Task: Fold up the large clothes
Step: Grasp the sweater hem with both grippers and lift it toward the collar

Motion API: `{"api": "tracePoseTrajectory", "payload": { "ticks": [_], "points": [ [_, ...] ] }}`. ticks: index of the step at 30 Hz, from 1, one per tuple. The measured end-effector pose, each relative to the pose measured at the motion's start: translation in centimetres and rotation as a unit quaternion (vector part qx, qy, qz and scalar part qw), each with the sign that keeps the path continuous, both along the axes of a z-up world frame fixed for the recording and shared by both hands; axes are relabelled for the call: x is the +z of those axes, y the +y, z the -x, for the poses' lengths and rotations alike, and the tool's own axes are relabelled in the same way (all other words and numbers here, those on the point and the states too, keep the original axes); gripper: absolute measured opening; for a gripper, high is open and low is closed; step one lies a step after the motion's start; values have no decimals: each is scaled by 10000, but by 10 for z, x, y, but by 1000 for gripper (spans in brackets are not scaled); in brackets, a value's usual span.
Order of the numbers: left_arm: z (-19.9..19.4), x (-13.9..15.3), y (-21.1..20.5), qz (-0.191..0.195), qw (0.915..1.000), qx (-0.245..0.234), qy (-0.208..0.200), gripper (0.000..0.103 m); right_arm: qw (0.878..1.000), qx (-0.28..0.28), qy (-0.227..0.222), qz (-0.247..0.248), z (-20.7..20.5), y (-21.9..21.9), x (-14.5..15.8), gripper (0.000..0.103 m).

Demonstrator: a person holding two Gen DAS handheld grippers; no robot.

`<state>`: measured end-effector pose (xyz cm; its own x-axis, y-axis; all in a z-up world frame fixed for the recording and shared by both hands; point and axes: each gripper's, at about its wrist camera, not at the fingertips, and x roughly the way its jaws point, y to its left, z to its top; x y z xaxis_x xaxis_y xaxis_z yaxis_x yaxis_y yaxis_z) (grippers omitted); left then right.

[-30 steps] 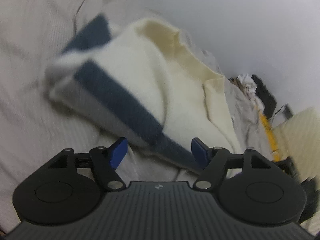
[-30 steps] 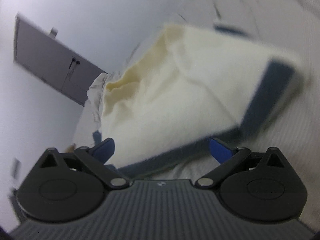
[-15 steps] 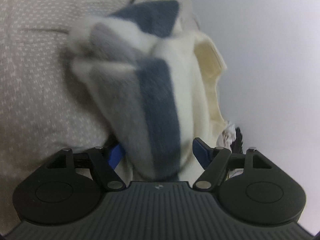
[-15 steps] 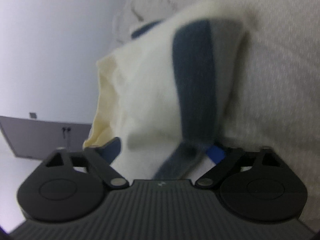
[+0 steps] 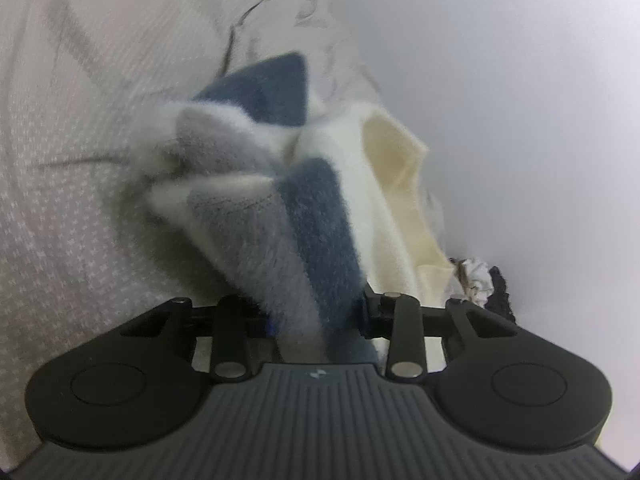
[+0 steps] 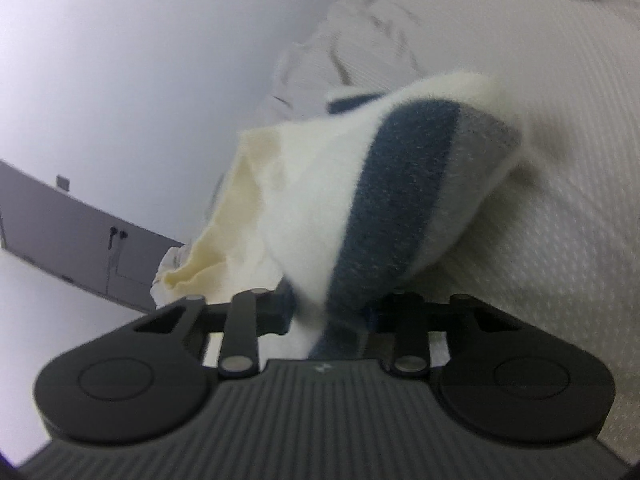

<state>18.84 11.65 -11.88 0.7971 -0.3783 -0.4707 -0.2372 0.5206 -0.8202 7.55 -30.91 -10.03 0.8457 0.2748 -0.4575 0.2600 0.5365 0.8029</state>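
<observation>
On my left wrist view the left tool (image 5: 318, 318) is clenched on the fuzzy cream garment with navy and grey bands (image 5: 320, 216), a banded fold of it pinched between the fingers and running back over the tool's ribbed black body. The garment rises from that grip in a bunched, lifted heap, grey and navy stripes on the left side, plain cream fleece and a smoother pale yellow lining on the right. Behind it lies the wrinkled white bedsheet with a small woven pattern (image 5: 72, 184), and a plain white wall (image 5: 520, 120) fills the right. A crumpled white and black bundle (image 5: 486, 280) shows near the wall, too small for me to identify. On my right wrist view the right tool (image 6: 328, 318) is likewise clamped on the same garment (image 6: 400, 200), gripping a navy-striped edge, with the cloth lifted above the sheet (image 6: 560, 240). A grey door panel (image 6: 80, 248) sits at the far left
</observation>
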Motion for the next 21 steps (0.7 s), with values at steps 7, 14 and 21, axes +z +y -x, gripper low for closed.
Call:
{"api": "tracePoseTrajectory", "payload": {
  "ticks": [7,14,21],
  "points": [
    [31,32,-2,-370,9985,-304,-282,39,9976,284,-259,584,12,-4,37,25],
    [74,65,-2,-701,9961,-527,-100,39,9960,590,-238,630,46,-18,63,24],
    [135,74,7,-495,9960,-738,116,40,9923,932,-417,708,104,-27,81,23]
  ]
}}
